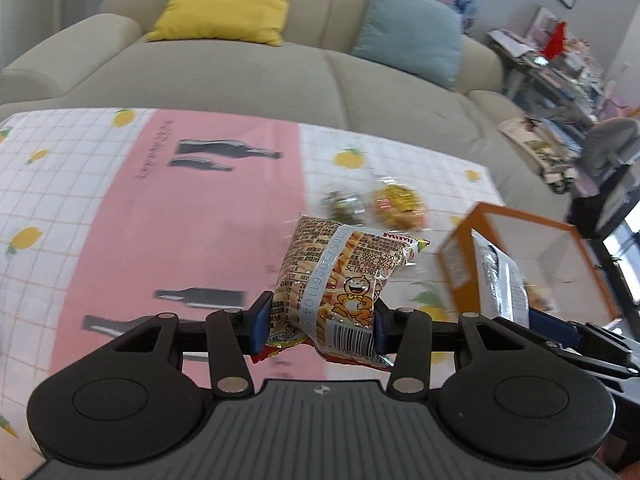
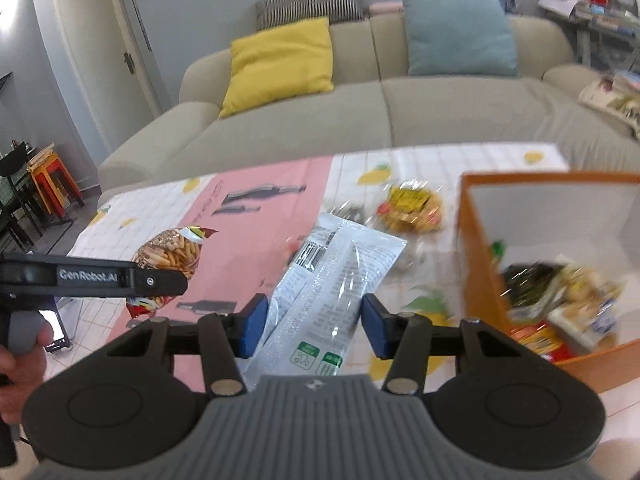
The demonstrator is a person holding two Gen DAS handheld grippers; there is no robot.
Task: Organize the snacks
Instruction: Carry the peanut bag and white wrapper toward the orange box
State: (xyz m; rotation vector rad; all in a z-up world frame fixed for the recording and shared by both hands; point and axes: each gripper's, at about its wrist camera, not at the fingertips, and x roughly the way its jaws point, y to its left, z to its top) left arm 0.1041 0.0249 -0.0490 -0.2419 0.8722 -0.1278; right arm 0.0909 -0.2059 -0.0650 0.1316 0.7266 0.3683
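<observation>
My left gripper [image 1: 320,320] is shut on a snack bag of sticks with an orange cartoon cat [image 1: 340,272], held above the tablecloth. The same bag [image 2: 172,256] and the left gripper [image 2: 160,278] show side-on in the right wrist view. My right gripper [image 2: 314,326] is shut on a long white and silver packet [image 2: 336,272], lifted off the table beside the orange box [image 2: 476,260]. That packet [image 1: 500,280] hangs in front of the orange box [image 1: 460,264] in the left wrist view. Several snacks [image 2: 560,300] lie inside the box. A yellow wrapped snack [image 2: 412,208] and a dark green one [image 1: 344,204] lie on the cloth.
The table wears a pink and white lemon-print cloth [image 1: 120,208]. Behind it stands a beige sofa [image 2: 440,120] with a yellow cushion [image 2: 280,60] and a blue one [image 2: 460,32]. A person's hand [image 2: 20,360] grips the left tool; a phone [image 2: 56,332] lies below it. Cluttered shelves [image 1: 560,80] stand at right.
</observation>
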